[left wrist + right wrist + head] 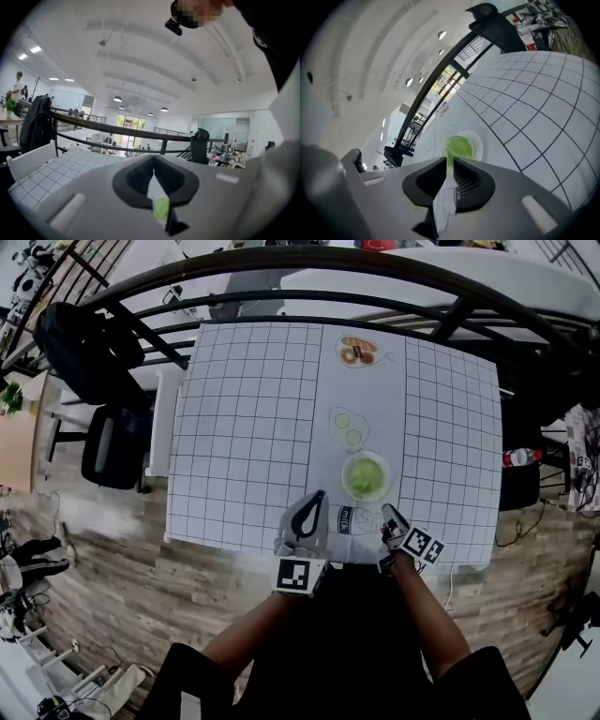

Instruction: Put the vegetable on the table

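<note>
Plainly, the grid-printed table point(244, 427) filled my head view, with a plain white strip down its middle. The green vegetable point(364, 478) sat in a white bowl point(384, 487) on that strip, just ahead of both tongs. The left gripper point(320, 497) had its jaws drawn together, and so did the right gripper point(388, 510). The pale sliver in each seam was probably only the cloth seen through it. A black railing point(375, 268) curved beyond the table, a dark chair point(112, 451) stood at the left on the wooden floor point(103, 559), and a ribbed white ceiling point(140, 61) hung overhead.
</note>
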`<state>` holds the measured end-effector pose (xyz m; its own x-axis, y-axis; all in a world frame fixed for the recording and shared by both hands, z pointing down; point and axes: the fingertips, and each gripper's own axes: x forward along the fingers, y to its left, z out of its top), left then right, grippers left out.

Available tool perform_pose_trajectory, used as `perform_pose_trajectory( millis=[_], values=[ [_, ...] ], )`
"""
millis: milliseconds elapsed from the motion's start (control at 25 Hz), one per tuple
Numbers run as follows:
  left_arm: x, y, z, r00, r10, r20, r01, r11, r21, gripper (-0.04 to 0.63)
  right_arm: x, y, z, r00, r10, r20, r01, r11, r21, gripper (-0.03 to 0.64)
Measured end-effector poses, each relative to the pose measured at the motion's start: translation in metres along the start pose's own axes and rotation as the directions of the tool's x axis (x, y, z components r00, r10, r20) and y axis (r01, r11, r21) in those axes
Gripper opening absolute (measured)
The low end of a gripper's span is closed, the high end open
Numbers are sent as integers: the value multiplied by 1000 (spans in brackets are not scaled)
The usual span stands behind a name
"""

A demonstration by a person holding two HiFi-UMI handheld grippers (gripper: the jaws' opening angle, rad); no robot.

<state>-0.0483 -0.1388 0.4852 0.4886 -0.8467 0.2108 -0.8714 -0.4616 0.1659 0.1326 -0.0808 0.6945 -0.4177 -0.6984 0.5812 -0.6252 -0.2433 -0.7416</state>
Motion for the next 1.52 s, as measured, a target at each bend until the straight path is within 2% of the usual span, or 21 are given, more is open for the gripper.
perform_pose_trajectory(
  millis=[160, 280, 440, 600, 680, 800, 960, 1080, 1320, 1520],
  values=[
    [-4, -3, -7, 999, -49, 12, 49, 999, -7, 9, -19, 28, 6, 999, -26, 25, 30, 989, -148, 29],
    [-8, 0, -17, 997, -78, -1, 78, 997, 11, 9, -34, 49, 7, 998, -38, 50, 47, 978, -202, 28],
    [-17, 4, -15, 997, -79, -6, 79, 996, 33, 9, -56, 82, 20, 988, -50, 144, 92, 949, -301, -3],
    [-28, 0, 1, 999, -50, 5, 49, 998, 45, 9, -70, 112, 31, 985, -48, 164, 120, 877, -464, -3],
    [-28, -1, 1, 1000, -18, 14, 18, 999, 51, 9, -70, 132, 41, 986, 7, 167, 86, 834, -544, -3],
    [-26, -8, 9, 1000, 13, 28, -14, 1000, 20, 9, -82, 174, 59, 977, 108, 186, 34, 775, -631, -3],
    [-19, -33, 42, 998, 8, 70, -12, 998, 61, 9, -107, 224, 80, 951, 210, 225, 22, 681, -732, -3],
    [-14, -56, 61, 996, -24, 84, 16, 995, 100, 9, -121, 245, 85, 929, 270, 254, 27, 635, -772, -3],
    [-18, -85, 74, 989, -45, 140, 32, 995, 98, 9, -148, 241, 88, 884, 317, 343, 76, 628, -774, -3],
    [-21, -100, 71, 987, -42, 152, 25, 993, 112, 9, -167, 230, 90, 864, 329, 381, 110, 615, -781, -3]
  ],
)
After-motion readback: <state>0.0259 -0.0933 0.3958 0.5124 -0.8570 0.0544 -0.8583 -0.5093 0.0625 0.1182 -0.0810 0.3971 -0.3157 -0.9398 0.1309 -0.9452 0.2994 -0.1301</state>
